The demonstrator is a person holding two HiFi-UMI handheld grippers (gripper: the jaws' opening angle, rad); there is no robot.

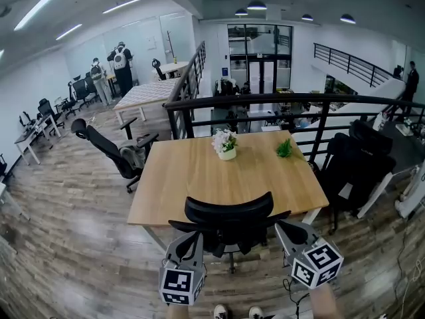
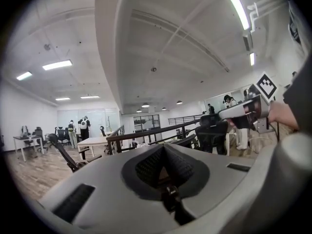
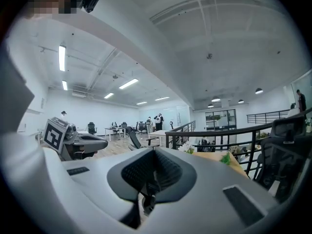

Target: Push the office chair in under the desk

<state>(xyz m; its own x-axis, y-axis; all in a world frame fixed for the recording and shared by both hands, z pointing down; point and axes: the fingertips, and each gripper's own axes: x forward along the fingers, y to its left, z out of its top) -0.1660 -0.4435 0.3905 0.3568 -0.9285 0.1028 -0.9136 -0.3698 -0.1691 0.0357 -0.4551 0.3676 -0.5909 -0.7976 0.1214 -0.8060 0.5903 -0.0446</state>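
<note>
An open office with a plank floor [image 1: 73, 244] and a black railing [image 1: 265, 100] at the desk's 12 o'clock. The chair [image 1: 229, 211] stands at the 6 o'clock edge of the desk [image 1: 192, 181], its back to the camera. In the head view the top of its backrest overlaps that edge.

The left gripper [image 1: 190, 236] is at the chair's 8 o'clock, tip just beside the chair's left side. The right gripper [image 1: 284, 227] is at its 4 o'clock, tip just beside the right armrest. Contact cannot be judged on either side.

In its own view the left gripper [image 2: 165, 172] has its jaws brought together with nothing between them. The right gripper [image 3: 152, 172] is likewise closed and empty.

On the desk, toward 12 o'clock, sit a flowerpot [image 1: 226, 145] and a small plant [image 1: 284, 149]. A second chair [image 1: 116, 153] stands at the desk's 9 o'clock.
</note>
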